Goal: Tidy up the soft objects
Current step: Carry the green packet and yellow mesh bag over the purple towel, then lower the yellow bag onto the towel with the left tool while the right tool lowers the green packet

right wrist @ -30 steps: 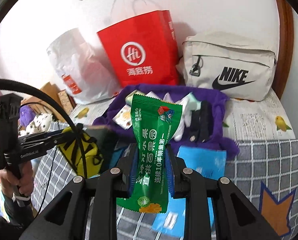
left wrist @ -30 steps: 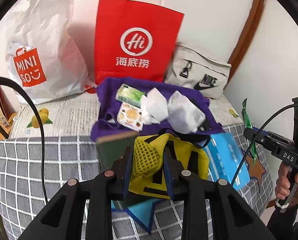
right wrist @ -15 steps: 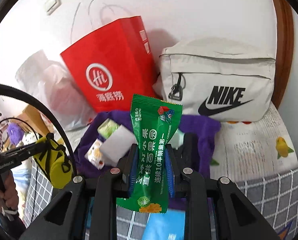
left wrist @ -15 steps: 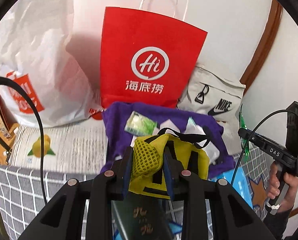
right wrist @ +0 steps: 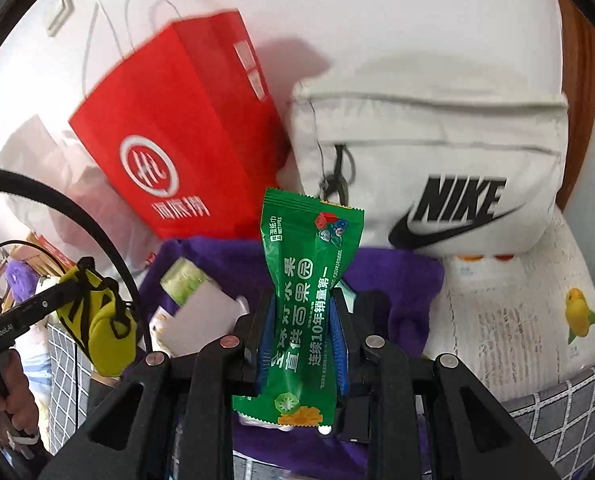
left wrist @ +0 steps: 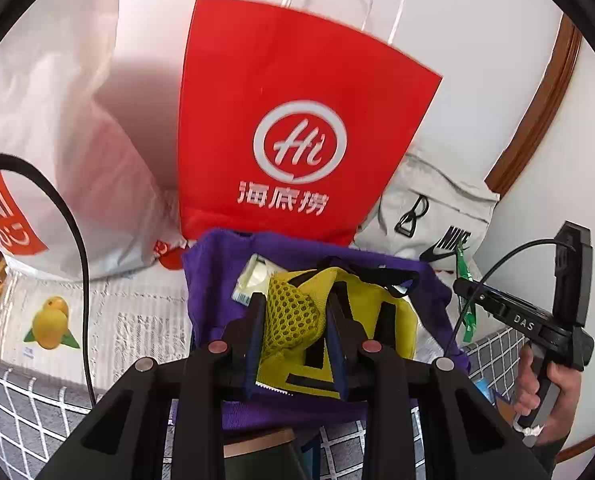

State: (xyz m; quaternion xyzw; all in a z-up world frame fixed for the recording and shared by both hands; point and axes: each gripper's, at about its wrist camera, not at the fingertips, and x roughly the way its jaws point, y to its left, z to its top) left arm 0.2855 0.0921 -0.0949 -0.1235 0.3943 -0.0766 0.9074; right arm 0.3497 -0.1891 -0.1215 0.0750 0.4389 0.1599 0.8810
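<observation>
My left gripper (left wrist: 295,320) is shut on a yellow mesh pouch (left wrist: 293,316) with black straps, held above a purple cloth (left wrist: 213,280) that carries small packets. My right gripper (right wrist: 301,320) is shut on a green wet-wipes packet (right wrist: 309,280), held upright over the same purple cloth (right wrist: 393,280). The pouch also shows in the right wrist view (right wrist: 105,332) at the left. The packet shows in the left wrist view (left wrist: 467,300) at the right. A red paper bag (left wrist: 293,120) stands close behind the cloth, with a white Nike bag (right wrist: 437,168) to its right.
A white Miniso plastic bag (left wrist: 49,152) stands left of the red bag against the wall. The surface has a white fruit-print cover (left wrist: 97,320) and a grey checked cloth (left wrist: 25,412) in front. A wooden door frame (left wrist: 537,92) runs up the right.
Both grippers have moved forward and up toward the bags at the wall, each still holding its item. The red bag and the Nike bag now look much larger.
</observation>
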